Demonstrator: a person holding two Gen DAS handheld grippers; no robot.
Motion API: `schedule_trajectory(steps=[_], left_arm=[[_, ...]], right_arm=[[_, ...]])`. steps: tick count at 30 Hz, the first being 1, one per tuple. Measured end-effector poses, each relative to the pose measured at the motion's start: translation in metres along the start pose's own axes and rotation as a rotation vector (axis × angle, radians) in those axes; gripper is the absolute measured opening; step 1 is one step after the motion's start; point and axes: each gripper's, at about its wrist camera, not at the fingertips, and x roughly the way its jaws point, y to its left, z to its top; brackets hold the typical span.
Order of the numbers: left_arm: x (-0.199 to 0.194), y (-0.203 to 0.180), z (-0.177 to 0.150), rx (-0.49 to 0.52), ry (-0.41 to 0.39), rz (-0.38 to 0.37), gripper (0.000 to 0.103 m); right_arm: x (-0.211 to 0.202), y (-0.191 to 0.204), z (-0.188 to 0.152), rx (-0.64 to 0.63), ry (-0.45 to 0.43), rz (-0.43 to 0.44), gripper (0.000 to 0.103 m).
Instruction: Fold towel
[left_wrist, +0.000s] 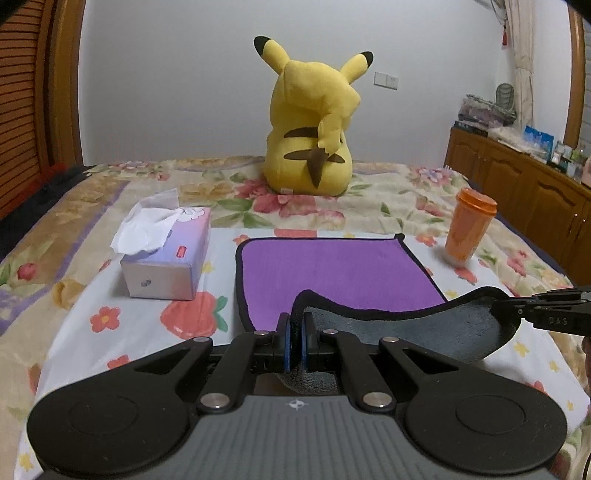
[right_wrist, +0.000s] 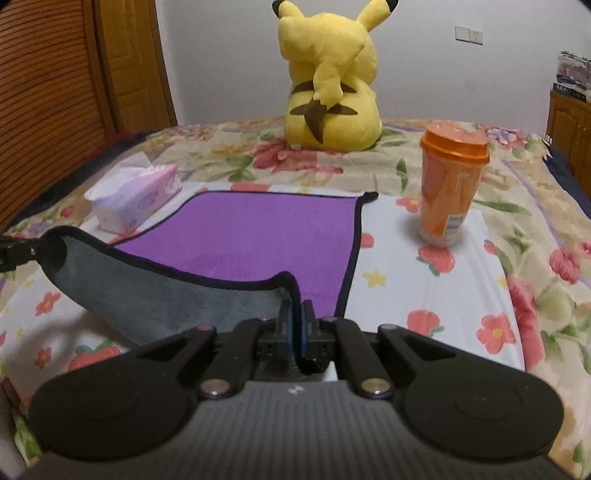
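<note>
A purple towel (left_wrist: 332, 269) with a black hem and a grey underside lies on the flowered bedspread; it also shows in the right wrist view (right_wrist: 266, 232). My left gripper (left_wrist: 295, 325) is shut on the towel's near left corner. My right gripper (right_wrist: 296, 314) is shut on the near right corner. Both corners are lifted, so the near edge hangs between them with the grey underside (left_wrist: 443, 328) showing. The far half lies flat. The right gripper appears at the right edge of the left wrist view (left_wrist: 517, 308), the left gripper at the left edge of the right wrist view (right_wrist: 22, 253).
A tissue box (left_wrist: 166, 258) stands left of the towel, an orange lidded cup (left_wrist: 467, 232) to its right. A yellow plush toy (left_wrist: 314, 122) sits behind, near the wall. Wooden cabinets (left_wrist: 517, 184) line the right side, a wooden door (right_wrist: 55, 92) the left.
</note>
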Motion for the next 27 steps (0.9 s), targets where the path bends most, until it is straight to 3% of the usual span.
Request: schedule_trajectory(steps=[14,27], left_arm=[[0.007,0.003,0.014,0.009,-0.049,-0.002,0.008],[0.022,0.005,0.017,0.025,-0.047,0.006,0.008]], right_arm=[[-0.005,-0.004,0.010,-0.002,-0.053,0.009,0.005],[0.010,-0.007,0.010,-0.036,-0.039,-0.008,0.005]])
